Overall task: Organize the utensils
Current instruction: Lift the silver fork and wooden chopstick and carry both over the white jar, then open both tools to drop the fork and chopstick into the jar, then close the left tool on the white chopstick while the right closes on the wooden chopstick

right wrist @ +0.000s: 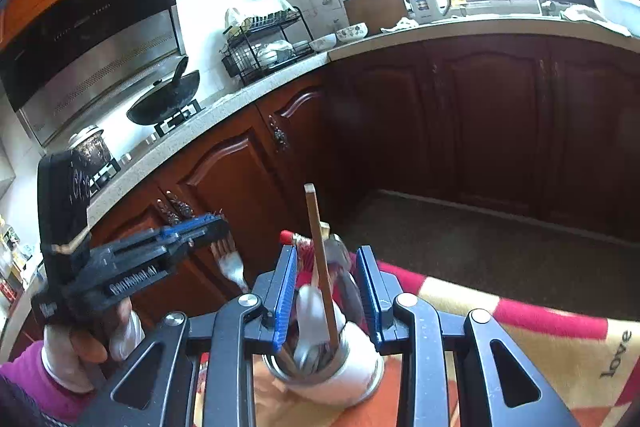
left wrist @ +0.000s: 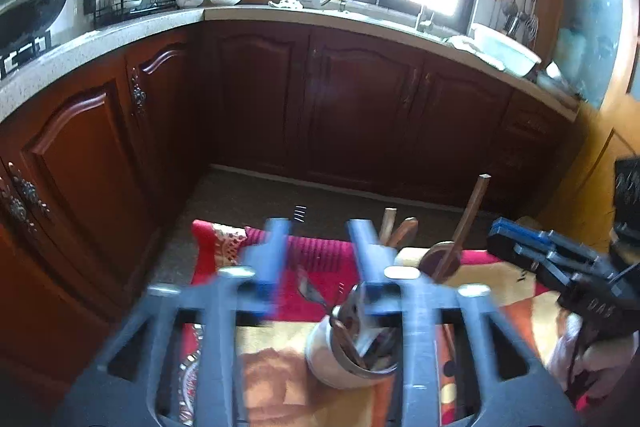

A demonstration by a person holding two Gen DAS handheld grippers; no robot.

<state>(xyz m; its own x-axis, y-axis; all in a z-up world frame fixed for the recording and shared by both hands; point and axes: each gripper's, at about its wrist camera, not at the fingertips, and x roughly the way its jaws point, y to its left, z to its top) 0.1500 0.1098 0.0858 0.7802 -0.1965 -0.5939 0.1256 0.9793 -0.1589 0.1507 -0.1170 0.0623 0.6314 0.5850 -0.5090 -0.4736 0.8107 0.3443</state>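
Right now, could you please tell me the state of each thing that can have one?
Left hand-held gripper: lifted, fork below its tip; grip unclear.
Right hand-held gripper: open, astride the wooden stick.
Utensil cup: upright, holding utensils.
Cabinet doors: closed.
Wok: on the stove.

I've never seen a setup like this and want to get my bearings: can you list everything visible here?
utensil cup: one, white, on the blanket, holding spoons.
wooden stick: one, brown, upright in the cup.
fork: one, silvery, gripped at its tines by the left gripper.
blanket: one, red, yellow and orange, under the cup.
wok: one, black, on the stove.
dish rack: one, black, on the counter.
kettle: one, white, by the window.
left gripper: black and blue, shut.
right gripper: black and blue, open over the cup.
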